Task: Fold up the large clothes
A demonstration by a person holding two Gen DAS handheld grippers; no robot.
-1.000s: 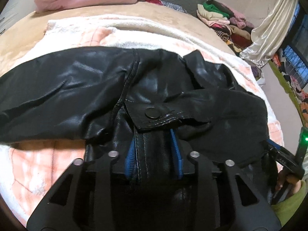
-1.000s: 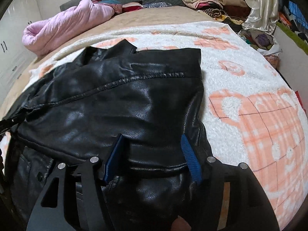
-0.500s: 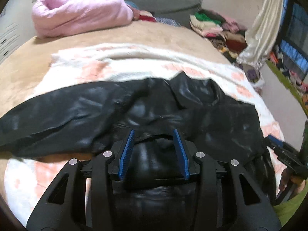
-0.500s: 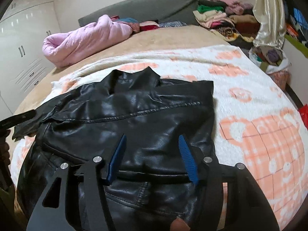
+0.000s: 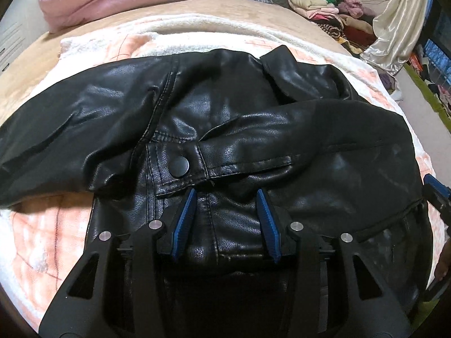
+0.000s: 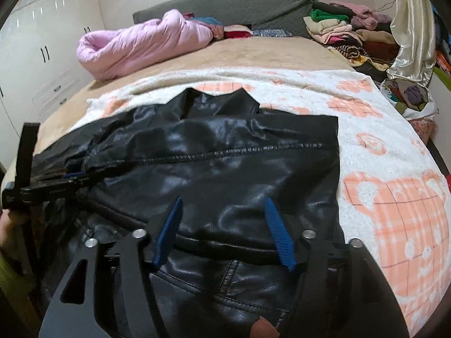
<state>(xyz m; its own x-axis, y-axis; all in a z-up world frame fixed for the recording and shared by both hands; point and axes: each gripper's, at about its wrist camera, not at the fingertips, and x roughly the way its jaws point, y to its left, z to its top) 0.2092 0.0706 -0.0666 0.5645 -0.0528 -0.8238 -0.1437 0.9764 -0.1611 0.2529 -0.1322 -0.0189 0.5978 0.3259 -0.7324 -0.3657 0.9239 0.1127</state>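
A black leather jacket (image 5: 231,129) lies spread on the bed's white and peach blanket (image 5: 42,233), one sleeve folded across its front. A snap button (image 5: 179,166) shows on a pocket flap. My left gripper (image 5: 225,193) hovers over the jacket's lower front. Its jaws are opening, and the leather lies under the blue pads (image 5: 184,222) without being pinched. My right gripper (image 6: 223,199) stands over the jacket (image 6: 225,163) near its right side, jaws opening too, nothing pressed between them. In the right wrist view the left gripper (image 6: 56,181) shows at the jacket's left edge.
A pink quilt (image 6: 135,45) lies at the bed's far end in front of a grey headboard (image 6: 225,5). Stacked clothes (image 6: 346,33) and a cream curtain (image 6: 411,28) stand at the far right. White wardrobes (image 6: 42,42) line the left wall. A hand (image 6: 5,219) shows at the left edge.
The left gripper's pads, closed on a fold of leather a second ago, now stand apart, and it dropped back close to the jacket. The right gripper rose and its pads spread wider.
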